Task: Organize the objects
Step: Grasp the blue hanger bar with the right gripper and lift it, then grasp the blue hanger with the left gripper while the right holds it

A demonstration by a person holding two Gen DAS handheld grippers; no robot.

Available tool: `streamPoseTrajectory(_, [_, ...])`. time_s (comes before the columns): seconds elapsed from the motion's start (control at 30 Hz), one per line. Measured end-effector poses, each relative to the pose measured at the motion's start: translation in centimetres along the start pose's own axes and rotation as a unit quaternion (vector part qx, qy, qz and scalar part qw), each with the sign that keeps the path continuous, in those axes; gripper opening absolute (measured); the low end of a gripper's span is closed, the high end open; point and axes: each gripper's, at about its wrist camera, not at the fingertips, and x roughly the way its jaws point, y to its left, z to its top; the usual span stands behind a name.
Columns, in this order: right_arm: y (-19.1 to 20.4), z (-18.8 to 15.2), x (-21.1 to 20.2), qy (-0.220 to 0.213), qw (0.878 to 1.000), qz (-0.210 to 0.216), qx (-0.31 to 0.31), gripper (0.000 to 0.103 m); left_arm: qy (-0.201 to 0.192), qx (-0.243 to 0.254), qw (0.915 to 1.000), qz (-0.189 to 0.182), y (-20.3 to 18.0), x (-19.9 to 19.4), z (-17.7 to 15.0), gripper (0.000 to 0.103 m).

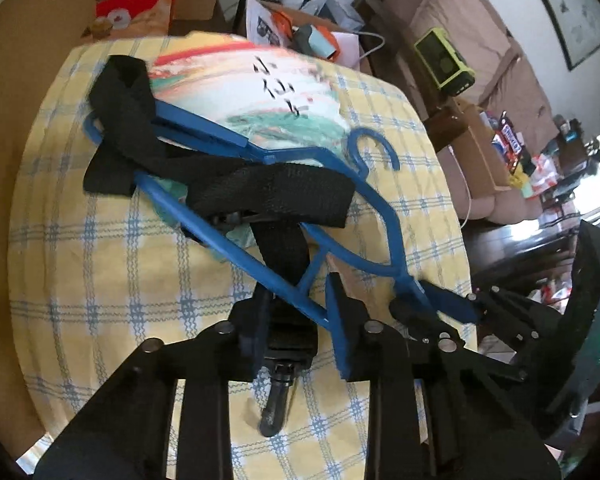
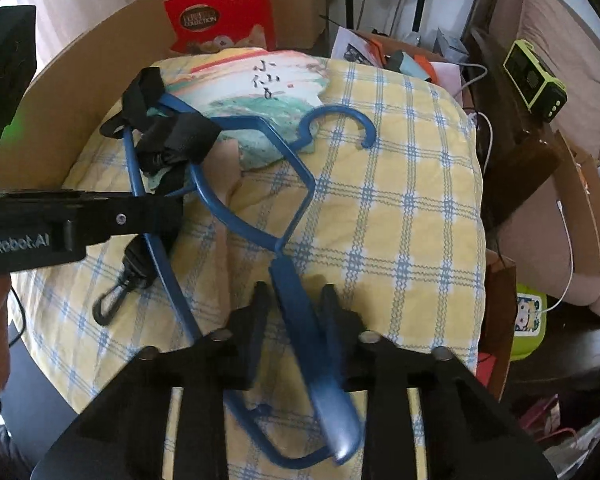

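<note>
Looking along the left gripper (image 1: 300, 320), its two blue-padded fingers stand close together around a black strap (image 1: 260, 192) just above the strap's plastic buckle, and seem to pinch it. The strap winds over and through a blue clothes hanger (image 1: 236, 148) that lies on a yellow checked cloth (image 1: 100, 260). A painted paper fan (image 1: 260, 96) sits under the hanger's upper bar. The right gripper (image 1: 472, 308) reaches in from the right edge onto the hanger's nearer shoulder.

From the right wrist, the right gripper (image 2: 296, 300) has its fingers closed on the hanger's (image 2: 300, 184) wide flat shoulder end, which runs down between them. The hanger's hook curls over the cloth (image 2: 400, 220) further back. The left gripper (image 2: 156, 212) enters from the left edge and meets the strap (image 2: 176, 140) where it crosses the hanger's bar. The strap's snap clip (image 2: 116, 296) lies on the cloth below. A red box (image 2: 220, 16) stands behind.
</note>
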Motion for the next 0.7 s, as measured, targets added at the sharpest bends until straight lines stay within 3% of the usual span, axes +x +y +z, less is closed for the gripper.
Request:
streamPoseTrajectory(0.23, [0.4,0.1,-1.4,-0.030,0.998,0.046,0.020,0.013,-0.028,0.006,0.9991,-0.032,-0.4,-2.3,-0.2,0.015])
streamPoseTrajectory(0.4, [1.6,0.2,-3.0,-0.057,0.997,0.054,0.025,0.013,-0.054,0.006,0.9973,-0.049,-0.4,-4.7,0.4,0.013])
streamPoseTrajectory(0.53, [1.7,0.7,-3.8,-0.075,0.992,0.086,0.044,0.014,-0.067,-0.006,0.9940,-0.086,0.1,-6.9,1.0,0.010])
streamPoseTrajectory(0.7, [2.4,1.1,-5.8,-0.108,0.986,0.116,0.059,0.014,-0.087,0.005,0.9922,-0.089,-0.2,-9.7,1.5,0.010])
